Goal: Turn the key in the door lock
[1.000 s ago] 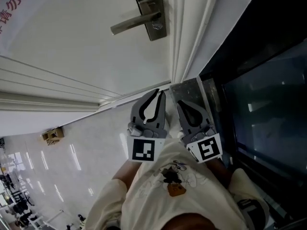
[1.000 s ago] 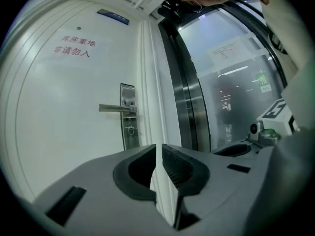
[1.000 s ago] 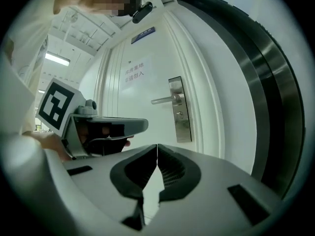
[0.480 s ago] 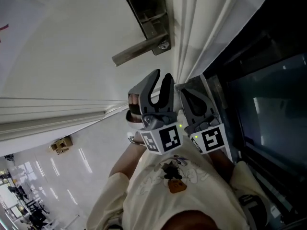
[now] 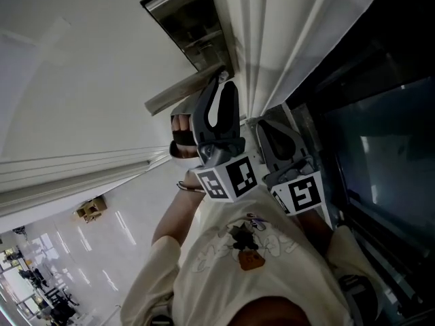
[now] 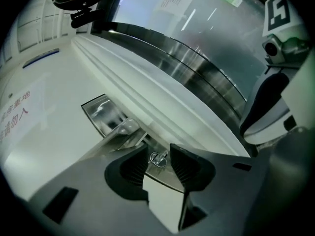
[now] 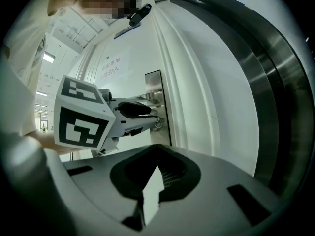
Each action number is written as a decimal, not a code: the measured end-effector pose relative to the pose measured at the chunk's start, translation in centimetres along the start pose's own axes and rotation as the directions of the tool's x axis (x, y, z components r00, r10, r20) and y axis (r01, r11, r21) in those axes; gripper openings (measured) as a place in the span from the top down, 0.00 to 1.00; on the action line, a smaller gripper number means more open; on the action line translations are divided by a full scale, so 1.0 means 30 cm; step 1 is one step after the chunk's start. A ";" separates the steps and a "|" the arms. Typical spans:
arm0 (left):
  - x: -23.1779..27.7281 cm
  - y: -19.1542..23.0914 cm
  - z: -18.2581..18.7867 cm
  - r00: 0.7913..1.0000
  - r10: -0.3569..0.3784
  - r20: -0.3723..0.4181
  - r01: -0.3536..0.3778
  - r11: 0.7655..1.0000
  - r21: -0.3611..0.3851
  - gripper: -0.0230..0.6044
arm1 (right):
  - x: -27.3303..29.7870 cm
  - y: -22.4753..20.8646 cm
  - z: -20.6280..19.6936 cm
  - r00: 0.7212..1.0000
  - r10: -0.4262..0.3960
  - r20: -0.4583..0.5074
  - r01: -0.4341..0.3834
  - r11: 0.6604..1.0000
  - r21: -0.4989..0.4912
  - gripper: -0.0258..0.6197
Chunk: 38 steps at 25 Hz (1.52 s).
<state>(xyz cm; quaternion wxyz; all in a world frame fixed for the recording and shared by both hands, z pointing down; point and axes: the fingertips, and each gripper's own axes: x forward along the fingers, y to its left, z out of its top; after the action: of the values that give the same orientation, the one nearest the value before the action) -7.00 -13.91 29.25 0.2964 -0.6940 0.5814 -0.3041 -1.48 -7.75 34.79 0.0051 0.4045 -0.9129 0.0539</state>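
Observation:
The steel lock plate (image 5: 187,22) with its lever handle (image 5: 178,97) sits on the white door. A small silver key with a ring (image 6: 158,158) sticks out of the plate below the handle (image 6: 120,132). My left gripper (image 6: 158,162) is open, one pad on each side of the key and neither touching it. In the head view the left gripper (image 5: 221,81) reaches up to the handle's base. The right gripper view shows the left gripper (image 7: 142,113) side on at the key ring (image 7: 157,123). My right gripper (image 7: 156,150) is shut and empty, back from the door frame (image 5: 268,129).
White moulded door-frame strips (image 5: 262,39) run beside the lock. A dark glass panel with a metal frame (image 5: 380,148) fills the right. Glossy tiled floor (image 5: 88,250) lies below left, with a small brown box (image 5: 90,209) on it. The person's cream shirt (image 5: 238,263) fills the bottom.
My left gripper has risen toward the lock, rolled about its own line and gone from shut to open. The right gripper has shifted slightly and stays shut.

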 end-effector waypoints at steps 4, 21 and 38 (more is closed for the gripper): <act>0.031 -0.019 -0.028 0.999 -0.017 -0.030 0.018 0.999 0.038 0.75 | 0.012 -0.022 0.008 1.000 0.000 0.008 0.000 1.000 0.003 0.95; 0.052 0.011 -0.030 1.000 0.030 -0.002 -0.029 0.955 -0.295 0.89 | 0.036 -0.040 0.032 1.000 0.024 0.014 -0.024 1.000 -0.001 0.95; 0.044 0.043 -0.070 0.997 0.046 0.067 0.044 0.386 -0.921 0.88 | -0.008 -0.032 0.038 1.000 0.002 0.013 -0.002 1.000 0.000 0.95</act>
<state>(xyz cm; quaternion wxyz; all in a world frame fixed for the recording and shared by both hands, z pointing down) -9.22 -15.53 29.70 -0.1143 -0.7532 0.6404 0.0977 -0.57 -8.33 33.74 -0.0010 0.4038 -0.9134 0.0511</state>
